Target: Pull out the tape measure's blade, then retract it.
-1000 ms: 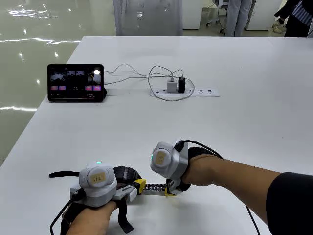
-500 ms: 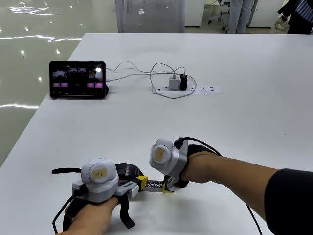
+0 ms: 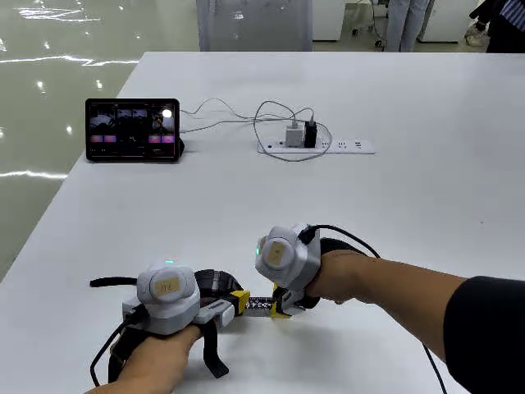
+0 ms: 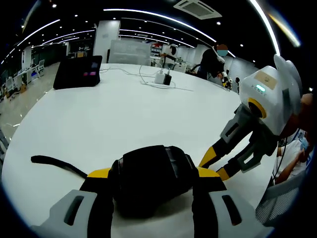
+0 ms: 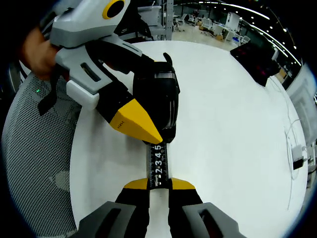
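A black tape measure (image 4: 152,177) sits on the white table, held between the yellow-tipped jaws of my left gripper (image 4: 154,173), which is shut on its case (image 3: 215,289). A short length of blade (image 5: 158,163) with printed numbers runs out of the case (image 5: 159,106) to my right gripper (image 5: 158,184), which is shut on the blade's end. In the head view the left gripper (image 3: 235,302) and the right gripper (image 3: 277,309) stand close together near the table's front edge, the blade (image 3: 259,306) between them. A black wrist strap (image 4: 53,163) trails from the case.
A tablet (image 3: 133,130) stands at the table's far left. A white power strip (image 3: 320,147) with plugged chargers and looped cables (image 3: 234,124) lies farther back. People stand beyond the table's far edge. The white table (image 3: 410,189) stretches wide to the right.
The right gripper has moved left toward the left gripper, and the exposed length of blade between them has shortened. The head camera has shifted slightly.
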`<state>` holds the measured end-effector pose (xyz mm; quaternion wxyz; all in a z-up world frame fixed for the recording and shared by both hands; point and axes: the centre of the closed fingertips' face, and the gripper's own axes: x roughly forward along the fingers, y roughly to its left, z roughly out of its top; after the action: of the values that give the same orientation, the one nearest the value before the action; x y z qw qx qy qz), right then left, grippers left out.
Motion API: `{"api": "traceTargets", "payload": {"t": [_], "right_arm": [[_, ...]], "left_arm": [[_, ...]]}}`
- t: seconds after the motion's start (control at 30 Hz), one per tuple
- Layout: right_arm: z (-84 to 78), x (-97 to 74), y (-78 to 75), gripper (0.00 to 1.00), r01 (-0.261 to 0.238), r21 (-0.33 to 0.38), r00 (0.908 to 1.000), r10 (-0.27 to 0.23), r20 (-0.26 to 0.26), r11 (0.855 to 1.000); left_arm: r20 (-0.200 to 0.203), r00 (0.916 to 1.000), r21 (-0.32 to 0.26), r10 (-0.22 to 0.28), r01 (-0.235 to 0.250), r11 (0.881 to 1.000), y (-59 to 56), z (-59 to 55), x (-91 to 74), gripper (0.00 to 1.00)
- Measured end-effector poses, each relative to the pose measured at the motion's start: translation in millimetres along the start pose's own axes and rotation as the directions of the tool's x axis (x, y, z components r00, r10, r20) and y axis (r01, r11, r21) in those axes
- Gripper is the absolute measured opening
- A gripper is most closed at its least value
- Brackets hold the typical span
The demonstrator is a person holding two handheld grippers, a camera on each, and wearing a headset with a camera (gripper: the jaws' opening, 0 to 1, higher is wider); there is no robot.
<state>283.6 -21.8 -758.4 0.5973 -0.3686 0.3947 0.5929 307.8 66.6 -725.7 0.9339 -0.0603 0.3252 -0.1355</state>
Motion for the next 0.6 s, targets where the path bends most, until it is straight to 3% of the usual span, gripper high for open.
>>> {"api": "traceTargets", "payload": {"t": [0.23,0.6], "right_arm": [[1.7,0.0,0.9,0.10,-0.011,-0.016,0.9990,0.012,0.044,1.000],[6.3,2.6,-0.6,0.10,-0.004,-0.036,0.9989,0.005,0.046,0.999]], "left_arm": [[-0.003,1.0000,-0.003,-0.006,0.006,1.000,-0.1,-0.2,-0.6,0.59],[-0.007,1.0000,-0.011,-0.006,0.006,1.000,-0.2,-0.1,-0.3,0.59]]}}
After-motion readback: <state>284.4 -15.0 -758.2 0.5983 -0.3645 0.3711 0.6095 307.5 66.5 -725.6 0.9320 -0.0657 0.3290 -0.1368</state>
